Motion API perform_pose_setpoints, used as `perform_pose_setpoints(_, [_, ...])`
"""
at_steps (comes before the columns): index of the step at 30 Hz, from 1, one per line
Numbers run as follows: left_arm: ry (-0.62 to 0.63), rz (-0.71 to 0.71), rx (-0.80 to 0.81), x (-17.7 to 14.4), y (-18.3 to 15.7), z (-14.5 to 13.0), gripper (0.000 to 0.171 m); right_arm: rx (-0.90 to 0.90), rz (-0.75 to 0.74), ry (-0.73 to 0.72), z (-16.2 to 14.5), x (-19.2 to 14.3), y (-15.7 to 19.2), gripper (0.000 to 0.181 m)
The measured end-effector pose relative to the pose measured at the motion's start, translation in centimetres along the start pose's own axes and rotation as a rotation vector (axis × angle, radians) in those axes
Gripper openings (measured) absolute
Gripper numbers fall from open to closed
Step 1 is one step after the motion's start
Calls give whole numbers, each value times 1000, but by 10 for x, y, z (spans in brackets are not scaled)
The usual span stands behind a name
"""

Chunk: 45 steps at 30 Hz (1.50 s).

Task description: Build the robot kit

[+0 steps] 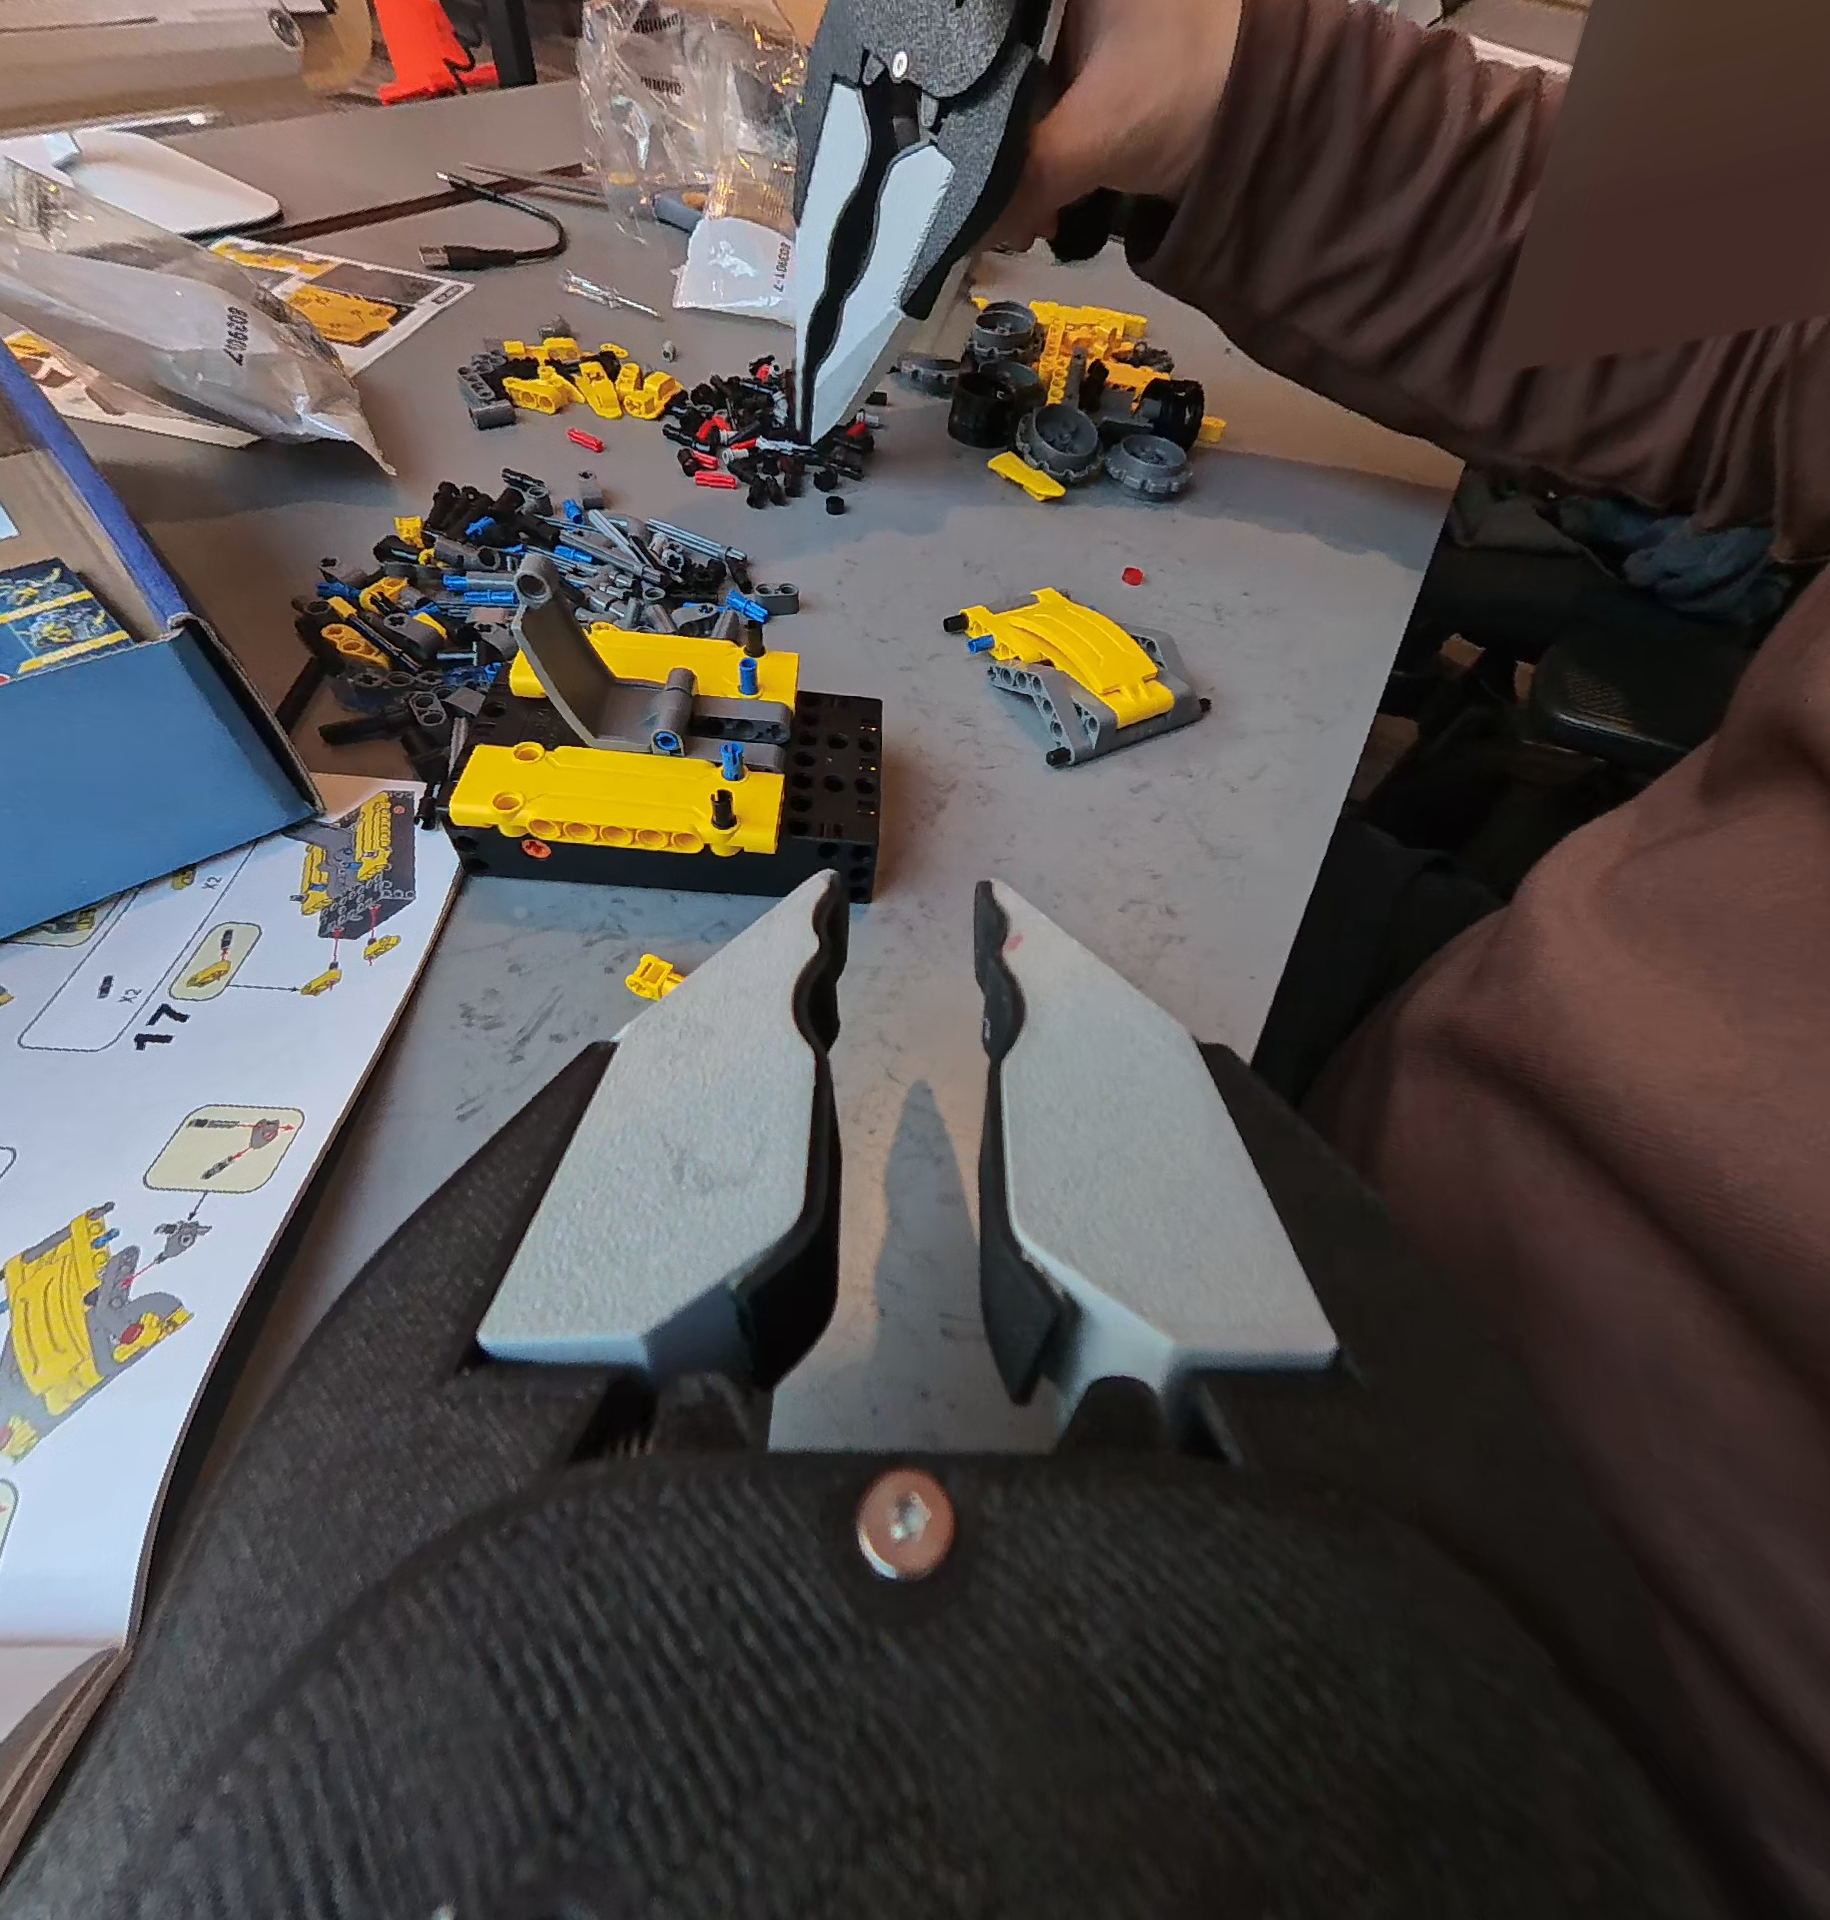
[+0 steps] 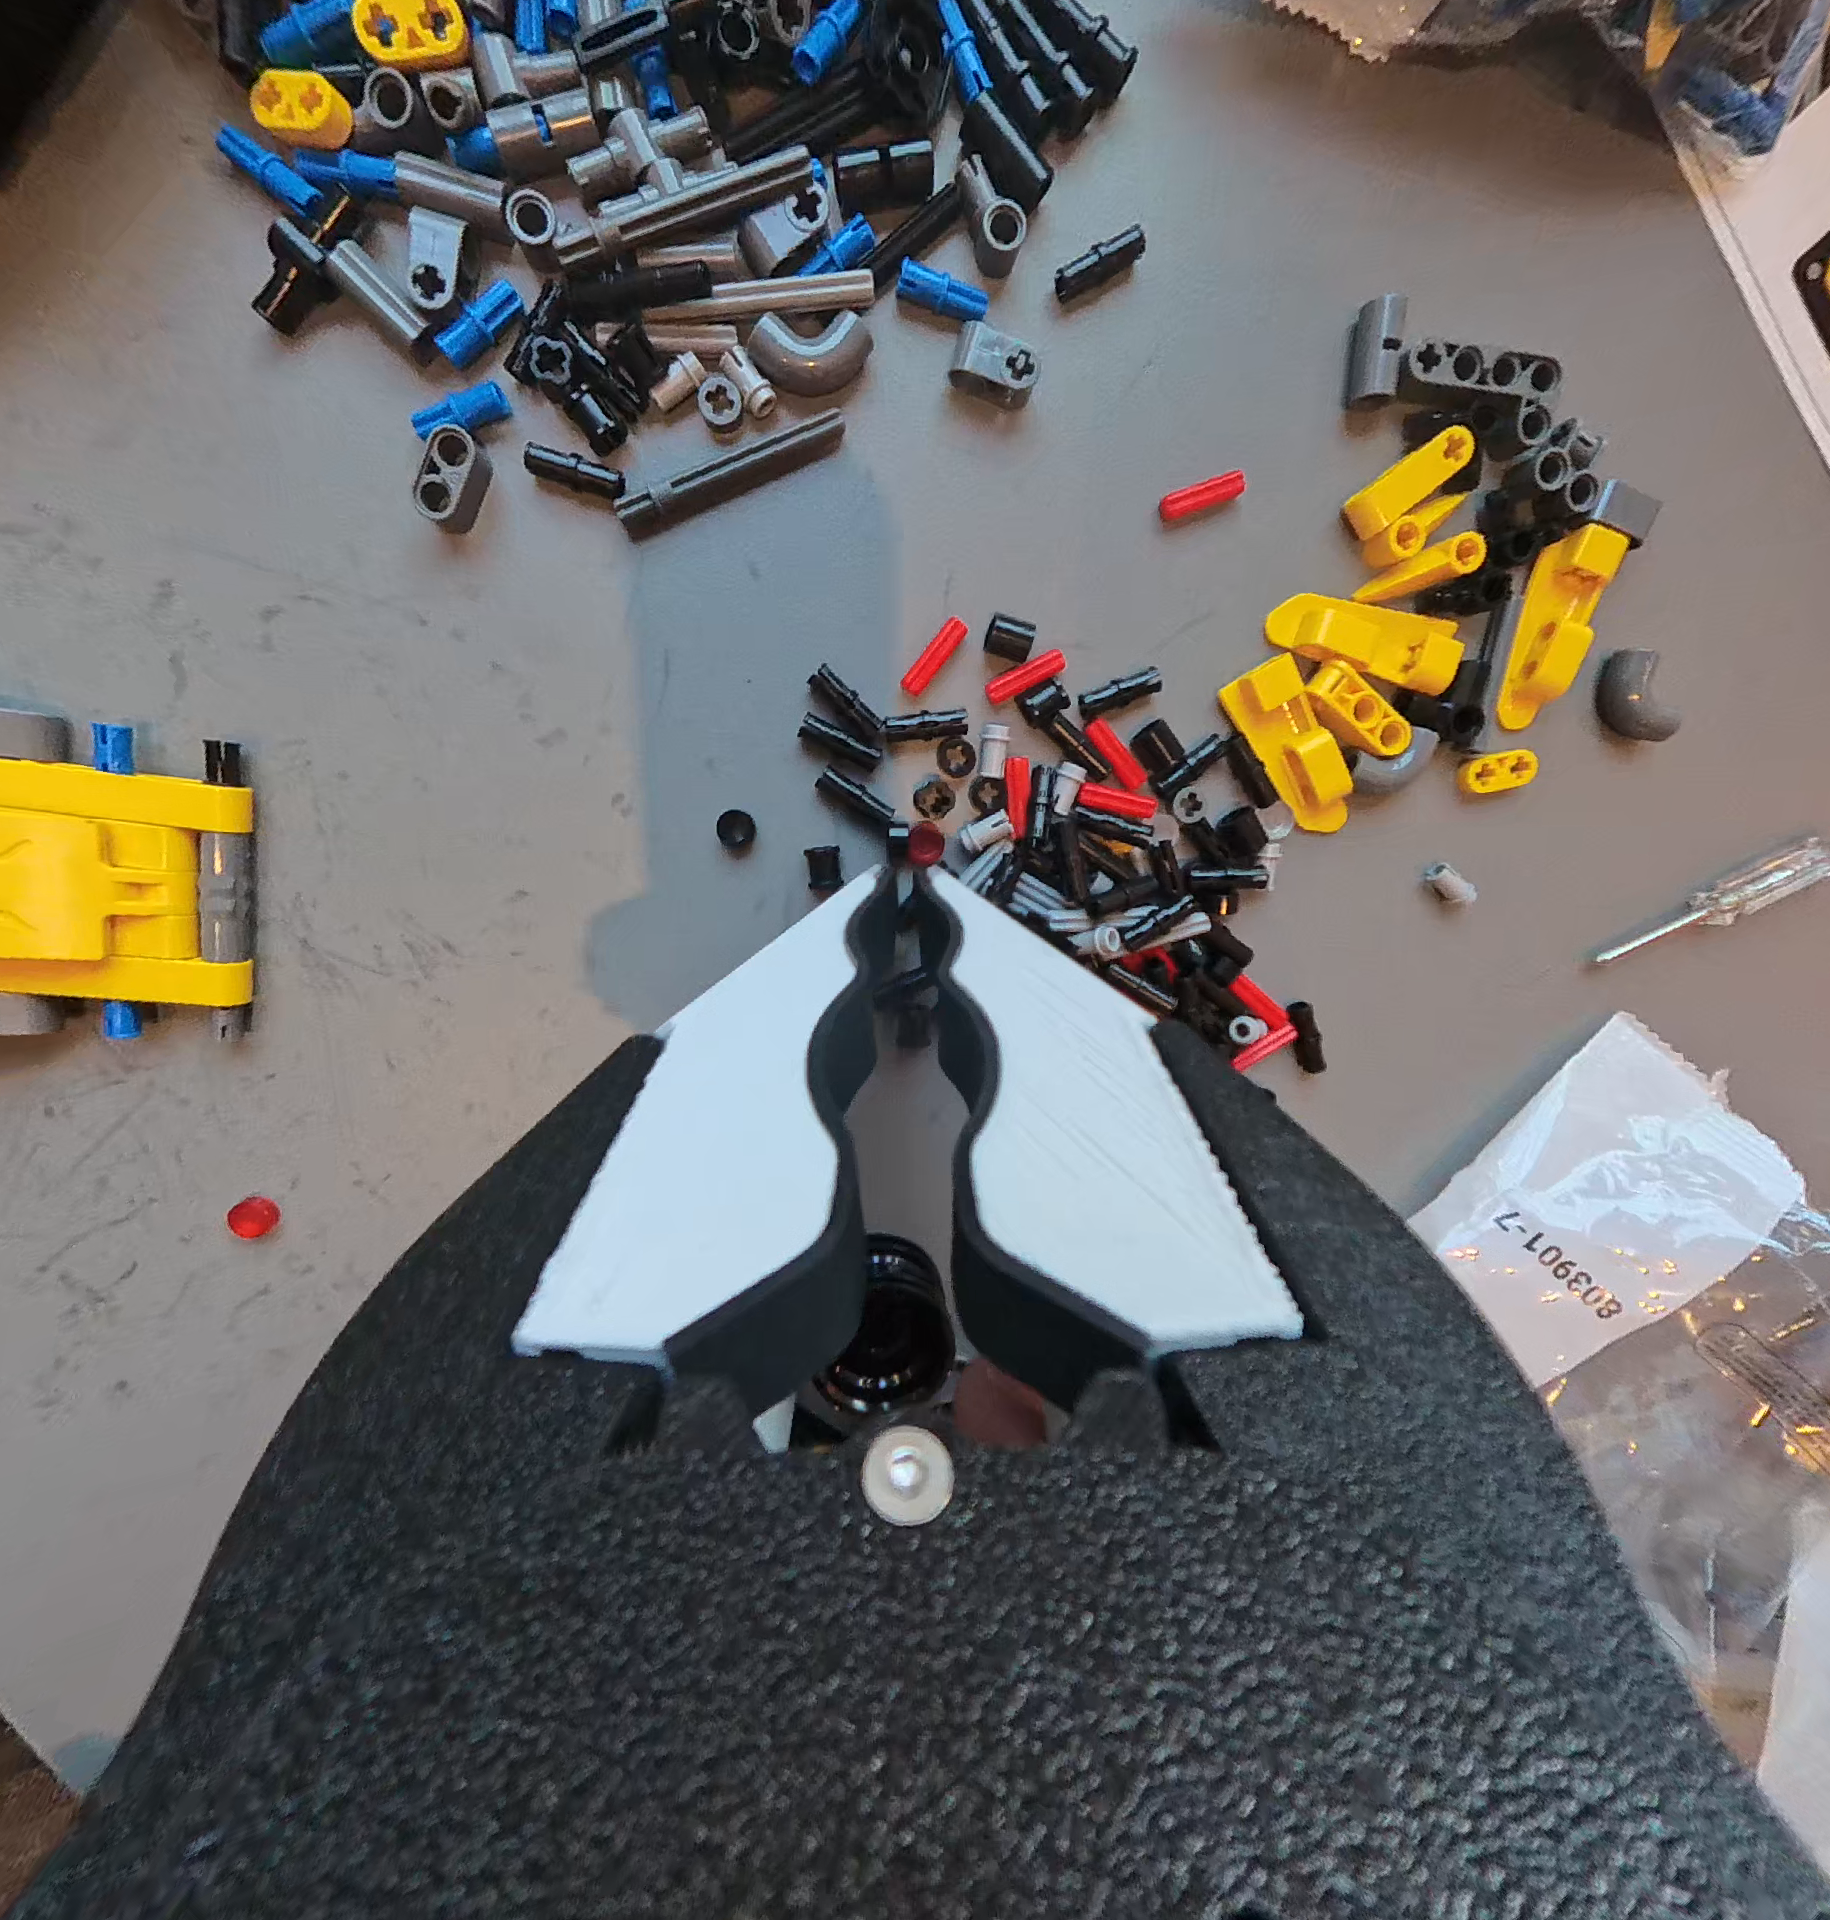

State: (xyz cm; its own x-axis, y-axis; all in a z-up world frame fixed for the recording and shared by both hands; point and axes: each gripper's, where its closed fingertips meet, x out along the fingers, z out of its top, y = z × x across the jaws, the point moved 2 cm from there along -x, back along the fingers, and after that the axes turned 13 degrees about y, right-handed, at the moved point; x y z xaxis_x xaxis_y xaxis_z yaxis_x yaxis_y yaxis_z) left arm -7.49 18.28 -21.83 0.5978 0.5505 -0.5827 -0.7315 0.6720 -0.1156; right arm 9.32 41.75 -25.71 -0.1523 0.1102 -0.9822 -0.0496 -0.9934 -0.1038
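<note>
My left tool [image 1: 909, 914] hangs low over the grey desk [image 1: 1098, 862] with its jaws apart by a moderate gap and nothing between them. To its left lies the open instruction booklet [image 1: 163, 1143], with the blue box [image 1: 80, 748] beyond it. Just ahead of the tips sits the yellow-and-black block assembly [image 1: 662, 779], and a small yellow connector [image 1: 653, 977] lies beside my left finger. Farther right rests a curved yellow panel assembly [image 1: 1082, 670].

My right tool [image 2: 906, 878] points down into the pile of black, red and grey pins [image 2: 1098, 831]. Its jaws are nearly together, with a small black pin [image 2: 906, 935] between the pads; I cannot tell if it is truly gripped. A red round stud [image 2: 924, 842] lies right at the tips. Yellow beams [image 2: 1389, 665] lie to the right, then a clear-handled screwdriver [image 2: 1742, 894] and a plastic bag [image 2: 1669, 1299].
</note>
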Motion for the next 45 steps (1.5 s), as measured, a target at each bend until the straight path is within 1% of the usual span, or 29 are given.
perform_pose_setpoints(6, [-2,0,0,0,0,0,20,-29,-34,31,5,7,-1,0])
perform_pose_setpoints(10, [-11,8,0,-2,1,1,20,-36,-17,5,11,4,2,1])
perform_pose_setpoints(15, [-10,3,-2,-1,0,1,20,-23,-16,18,7,4,-4,2])
perform_pose_setpoints(20, [-14,6,-1,-2,0,1,20,-34,-23,39,5,11,-3,1])
perform_pose_setpoints(28, [-12,0,-2,-2,0,1,20,-52,-40,39,5,10,-2,0])
perform_pose_setpoints(37, [-17,6,2,-2,0,1,20,-18,1,-23,2,-1,6,0])
perform_pose_setpoints(41, [-16,9,4,-2,0,1,20,-4,32,-69,-1,-14,17,0])
perform_pose_setpoints(45, [-15,14,10,-2,0,1,20,-32,110,-117,-9,-34,51,0])
